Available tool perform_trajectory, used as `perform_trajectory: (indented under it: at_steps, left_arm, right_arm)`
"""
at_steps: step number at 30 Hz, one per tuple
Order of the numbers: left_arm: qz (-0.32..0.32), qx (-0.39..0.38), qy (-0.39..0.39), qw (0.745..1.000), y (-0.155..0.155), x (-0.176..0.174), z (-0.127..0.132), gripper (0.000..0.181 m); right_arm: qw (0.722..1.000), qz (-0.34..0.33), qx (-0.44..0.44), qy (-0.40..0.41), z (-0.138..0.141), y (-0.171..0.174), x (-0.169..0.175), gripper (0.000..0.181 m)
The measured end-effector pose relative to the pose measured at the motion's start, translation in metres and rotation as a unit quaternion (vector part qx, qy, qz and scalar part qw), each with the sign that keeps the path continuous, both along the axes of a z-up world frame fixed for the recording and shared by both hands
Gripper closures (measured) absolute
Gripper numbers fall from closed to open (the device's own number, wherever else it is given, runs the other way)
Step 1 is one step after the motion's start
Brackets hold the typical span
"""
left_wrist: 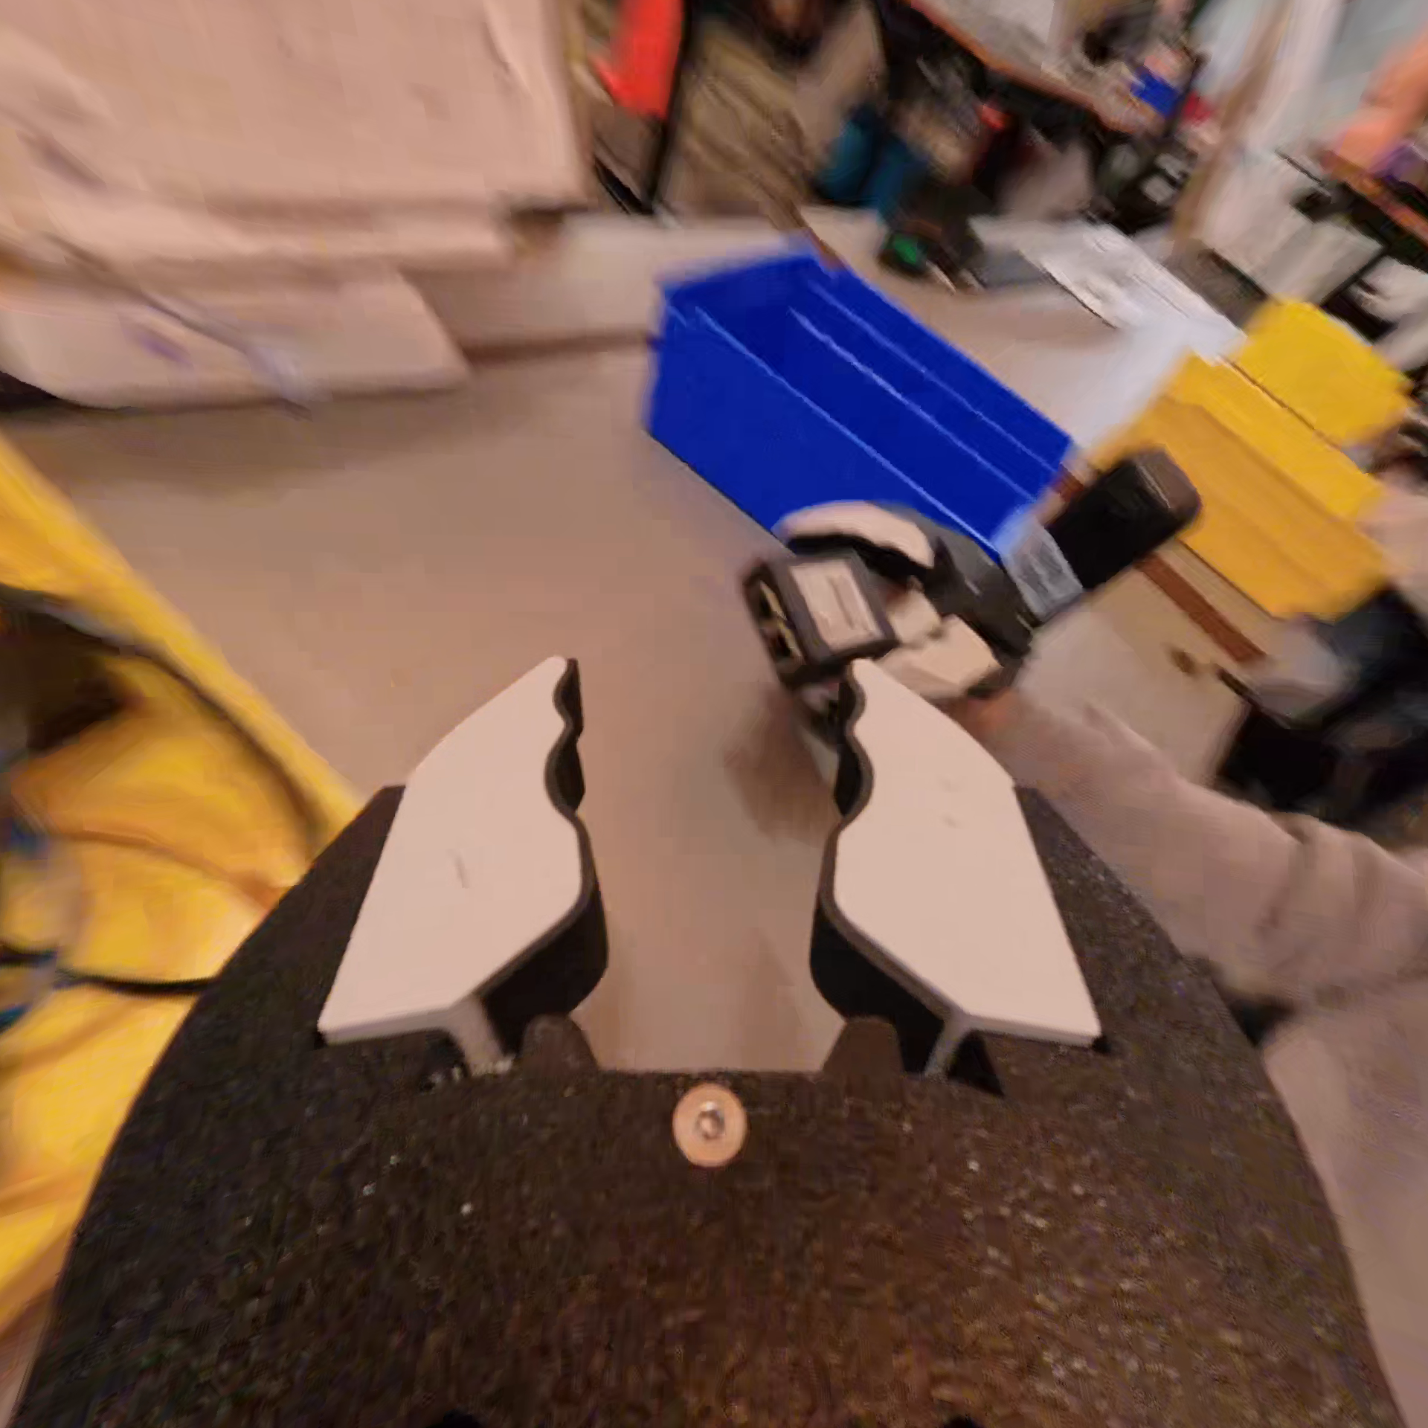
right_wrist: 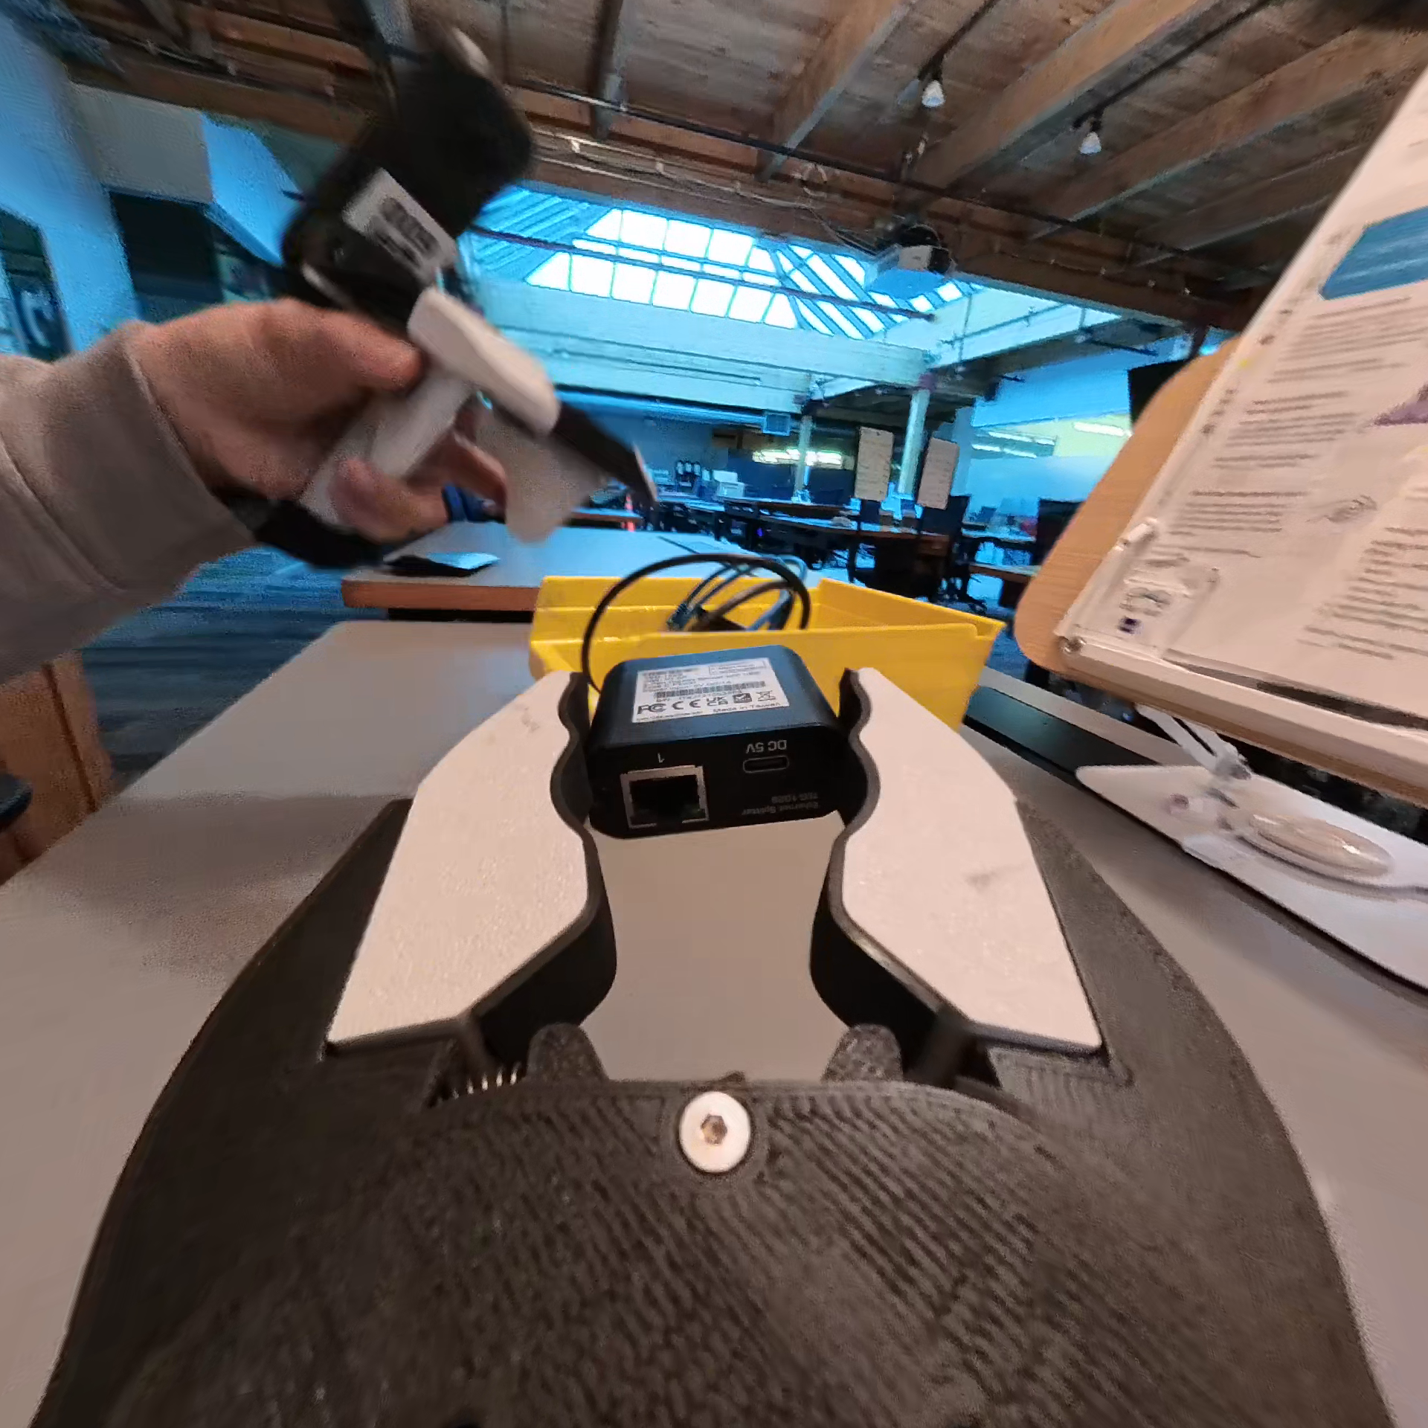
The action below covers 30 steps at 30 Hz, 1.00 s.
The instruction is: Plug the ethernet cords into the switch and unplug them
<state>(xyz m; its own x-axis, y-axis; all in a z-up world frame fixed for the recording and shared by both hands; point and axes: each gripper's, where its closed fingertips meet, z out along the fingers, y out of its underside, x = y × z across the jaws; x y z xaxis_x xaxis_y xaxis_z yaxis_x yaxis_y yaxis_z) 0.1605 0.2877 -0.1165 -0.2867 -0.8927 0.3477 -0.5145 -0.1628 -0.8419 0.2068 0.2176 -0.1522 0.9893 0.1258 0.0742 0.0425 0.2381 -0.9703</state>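
Note:
The black switch (right_wrist: 715, 742) is held off the grey table (right_wrist: 255, 773), clamped between my right gripper's (right_wrist: 711, 722) two fingers. Its open ethernet port and a small power port face the camera, and nothing is plugged in. In the blurred left wrist view the switch (left_wrist: 838, 610) and the right gripper (left_wrist: 811, 626) sit just ahead and right of my left gripper (left_wrist: 711, 684), which is open and empty above the table. The left gripper (right_wrist: 533, 471) also shows, hand-held, at upper left in the right wrist view. Black ethernet cords (right_wrist: 695, 603) lie coiled in a yellow bin (right_wrist: 912, 657) behind the switch.
A blue bin (left_wrist: 834, 409) stands on the table ahead of the left gripper, with yellow bins (left_wrist: 1275, 494) to its right. A yellow bag-like thing (left_wrist: 116, 773) lies at the left. A tilted document stand (right_wrist: 1275, 464) with papers stands at the right.

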Motion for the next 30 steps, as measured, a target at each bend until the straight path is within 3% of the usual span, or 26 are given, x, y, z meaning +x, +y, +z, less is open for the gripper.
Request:
perform_trajectory:
  at_steps: [3,6,7,9,10,15,18,26,27,28,30]
  left_arm:
    - [-0.075,-0.092,0.065,0.991,-0.044,0.001,-0.041,0.115]
    - [-0.15,-0.26,0.069,0.952,-0.078,-0.004,-0.036,0.119]
    - [-0.149,-0.282,0.071,0.945,-0.08,-0.001,-0.038,0.118]
    - [-0.137,-0.292,0.071,0.944,-0.075,0.004,-0.047,0.146]
    - [-0.134,-0.308,0.073,0.939,-0.075,0.006,-0.048,0.152]
    - [-0.134,-0.346,0.102,0.923,-0.08,0.009,-0.061,0.14]
    - [-0.142,-0.358,0.093,0.918,-0.081,0.007,-0.061,0.142]
    - [-0.223,-0.475,0.076,0.848,-0.101,-0.01,-0.051,0.122]
    - [-0.236,-0.496,0.072,0.833,-0.104,-0.012,-0.045,0.123]
    - [-0.24,-0.503,0.064,0.828,-0.105,-0.012,-0.042,0.135]
    - [-0.22,-0.48,0.03,0.848,-0.101,-0.009,-0.041,0.154]
  right_arm:
    - [0.999,0.044,0.019,-0.009,0.009,0.002,-0.023,0.119]
    - [0.997,0.072,0.006,-0.033,0.004,0.005,-0.042,0.119]
    - [0.997,0.073,0.005,-0.039,0.003,0.006,-0.044,0.119]
    - [0.996,0.079,0.009,-0.04,0.004,0.005,-0.045,0.119]
    - [0.996,0.083,0.01,-0.039,0.004,0.004,-0.046,0.119]
    - [0.994,0.078,0.009,-0.071,0.003,0.006,-0.051,0.119]
    - [0.994,0.082,0.014,-0.078,0.004,0.005,-0.053,0.119]
    - [0.987,0.142,0.066,-0.028,0.02,-0.004,-0.064,0.12]
    - [0.987,0.144,0.074,-0.02,0.023,-0.005,-0.064,0.12]
    - [0.986,0.146,0.076,-0.016,0.023,-0.006,-0.064,0.12]
    - [0.987,0.145,0.065,-0.028,0.02,-0.006,-0.063,0.12]
